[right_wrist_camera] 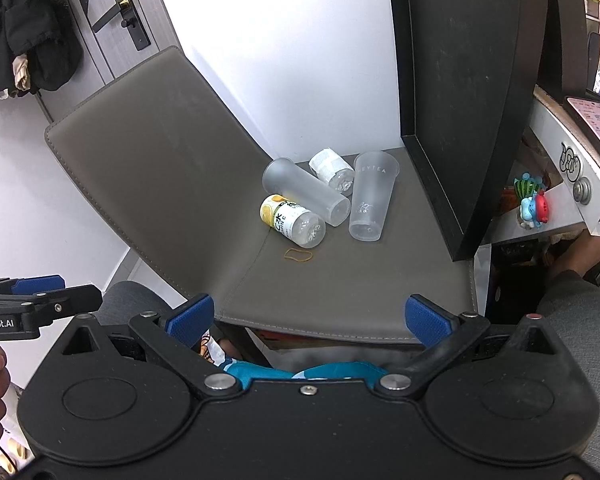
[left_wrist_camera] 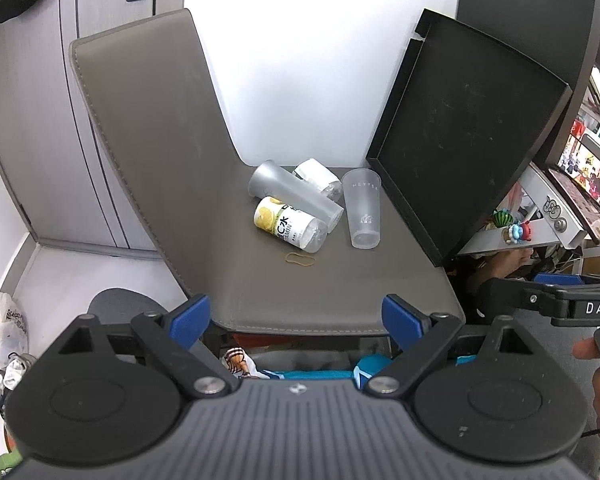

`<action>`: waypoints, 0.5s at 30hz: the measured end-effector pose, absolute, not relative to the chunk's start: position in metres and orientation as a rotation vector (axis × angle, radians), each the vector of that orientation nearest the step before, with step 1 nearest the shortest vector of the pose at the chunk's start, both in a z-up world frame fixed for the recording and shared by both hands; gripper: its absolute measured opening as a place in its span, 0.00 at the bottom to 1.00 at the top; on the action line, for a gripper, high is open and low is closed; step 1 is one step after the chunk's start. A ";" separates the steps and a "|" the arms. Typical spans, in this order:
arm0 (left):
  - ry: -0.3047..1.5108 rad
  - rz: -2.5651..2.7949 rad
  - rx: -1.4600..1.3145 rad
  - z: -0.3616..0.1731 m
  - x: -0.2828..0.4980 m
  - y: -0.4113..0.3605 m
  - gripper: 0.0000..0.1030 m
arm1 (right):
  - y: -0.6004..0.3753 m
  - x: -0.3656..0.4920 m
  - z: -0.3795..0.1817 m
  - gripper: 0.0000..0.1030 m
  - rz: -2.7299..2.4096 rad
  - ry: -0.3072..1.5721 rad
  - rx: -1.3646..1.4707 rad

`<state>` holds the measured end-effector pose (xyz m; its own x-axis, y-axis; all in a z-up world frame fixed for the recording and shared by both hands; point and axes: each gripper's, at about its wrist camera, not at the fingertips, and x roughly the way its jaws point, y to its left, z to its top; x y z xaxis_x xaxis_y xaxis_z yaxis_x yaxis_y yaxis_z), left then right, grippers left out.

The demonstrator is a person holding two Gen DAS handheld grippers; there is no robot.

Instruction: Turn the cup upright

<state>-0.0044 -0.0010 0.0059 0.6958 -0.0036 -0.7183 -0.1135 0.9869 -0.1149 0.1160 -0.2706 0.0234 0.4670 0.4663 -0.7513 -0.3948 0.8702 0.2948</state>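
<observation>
A frosted cup (left_wrist_camera: 296,196) (right_wrist_camera: 306,191) lies on its side on the grey chair seat (left_wrist_camera: 340,280) (right_wrist_camera: 360,280), between two lying bottles. A second frosted cup (left_wrist_camera: 363,214) (right_wrist_camera: 371,200) stands upright to its right. My left gripper (left_wrist_camera: 296,318) is open and empty, held before the seat's front edge. My right gripper (right_wrist_camera: 308,318) is open and empty, also before the front edge. Each gripper shows at the side of the other's view.
A yellow-labelled bottle (left_wrist_camera: 290,226) (right_wrist_camera: 292,220) and a white-labelled bottle (left_wrist_camera: 318,178) (right_wrist_camera: 332,170) lie beside the tipped cup. A rubber band (left_wrist_camera: 301,258) (right_wrist_camera: 298,255) lies in front. A black tray (left_wrist_camera: 460,140) (right_wrist_camera: 452,120) leans at the right. The chair back (left_wrist_camera: 148,140) rises on the left.
</observation>
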 end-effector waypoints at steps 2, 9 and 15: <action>0.799 0.061 -0.154 0.006 -0.004 -0.001 0.89 | -0.271 0.116 0.023 1.00 0.529 0.946 0.082; 0.800 0.035 -0.143 0.005 -0.006 -0.005 0.89 | -0.271 0.116 0.023 1.00 0.528 0.946 0.083; 0.799 0.027 -0.145 0.006 -0.007 -0.005 0.89 | -0.270 0.116 0.023 1.00 0.526 0.949 0.082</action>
<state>-0.0072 -0.0051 0.0060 0.6975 -0.0307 -0.7159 -0.0788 0.9897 -0.1192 0.1159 -0.2701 0.0230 0.4677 0.4631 -0.7528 -0.3927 0.8719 0.2924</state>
